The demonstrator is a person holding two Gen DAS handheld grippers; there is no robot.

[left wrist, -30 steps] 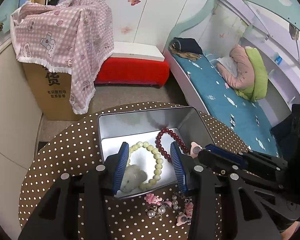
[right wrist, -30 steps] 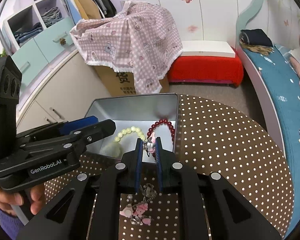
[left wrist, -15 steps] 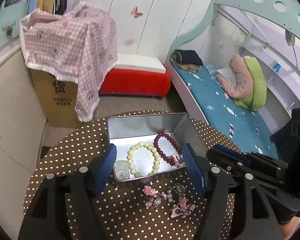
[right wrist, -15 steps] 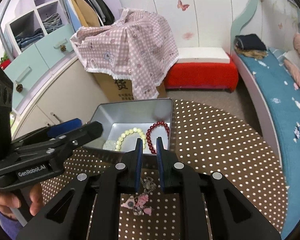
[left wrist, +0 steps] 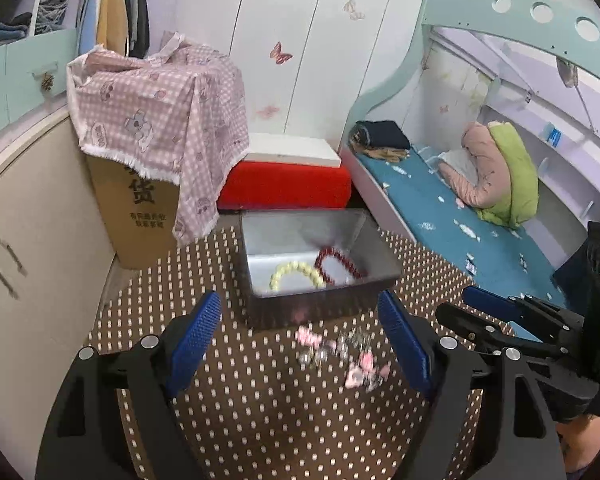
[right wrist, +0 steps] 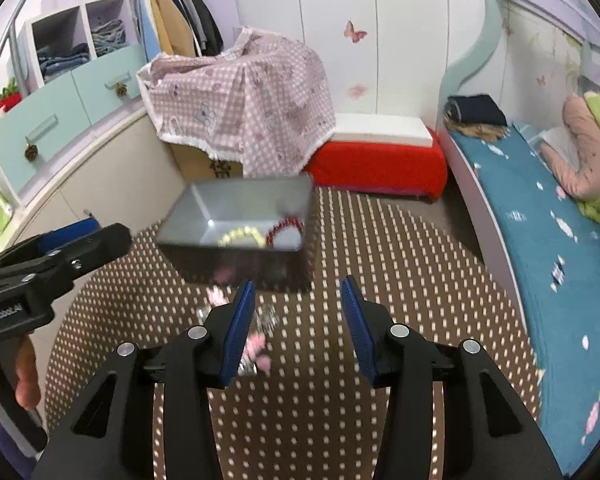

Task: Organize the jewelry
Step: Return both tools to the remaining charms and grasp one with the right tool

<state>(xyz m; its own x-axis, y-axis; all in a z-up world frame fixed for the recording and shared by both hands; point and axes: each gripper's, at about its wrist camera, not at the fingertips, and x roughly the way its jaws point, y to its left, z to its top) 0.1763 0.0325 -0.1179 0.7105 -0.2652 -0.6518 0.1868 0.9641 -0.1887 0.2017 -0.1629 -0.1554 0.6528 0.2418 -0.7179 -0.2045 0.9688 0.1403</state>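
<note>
Round dotted brown table [left wrist: 260, 420] in a bedroom. Metal tin [left wrist: 316, 304] holds a pale bead bracelet [left wrist: 296, 274] and red bead bracelet [left wrist: 340, 266]; loose charms [left wrist: 340, 354] lie just before it. Left gripper [left wrist: 300, 340] and right gripper [right wrist: 298, 328]: jaws just opening, apart, nothing between them.

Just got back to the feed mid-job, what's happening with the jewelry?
A person holds a gripper in each hand over the polka-dot table. The metal tin holds a pale bead bracelet and a red bead bracelet. A small pile of pink trinkets lies on the table before it. The left gripper and right gripper have just been opening, nothing between them.
</note>
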